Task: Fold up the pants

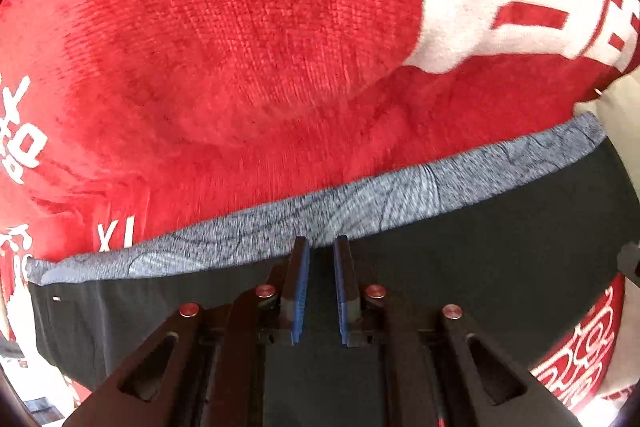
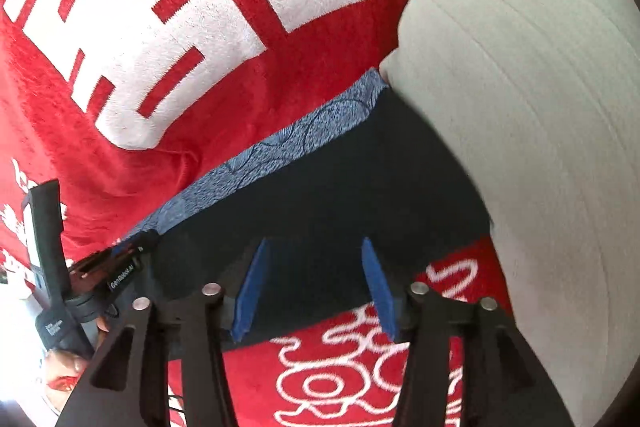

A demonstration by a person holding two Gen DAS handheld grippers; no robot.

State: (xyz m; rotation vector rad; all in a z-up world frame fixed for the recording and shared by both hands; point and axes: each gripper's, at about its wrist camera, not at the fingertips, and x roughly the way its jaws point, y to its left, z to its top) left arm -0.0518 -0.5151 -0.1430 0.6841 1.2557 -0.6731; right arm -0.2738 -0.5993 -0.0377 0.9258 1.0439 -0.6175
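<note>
Down on the left, the left claw (image 1: 321, 243) points steeply at the dark pants (image 1: 480, 247), its blue pads (image 1: 302, 291) drawn close together with only a narrow slot between them, and whether any cloth is caught at their tips cannot be told. The pants lie on a red blanket (image 1: 240, 47) with white lettering, and their mottled grey-blue band (image 1: 400, 191) runs along the far edge. Further right, the right claw (image 2: 316, 247) hangs over the same dark cloth (image 2: 340, 187) with its jaws spread and nothing between them. At its left the other claw (image 2: 120, 259) shows, down at the band. A pale grey surface (image 2: 520, 87) lies along the right side.
</note>
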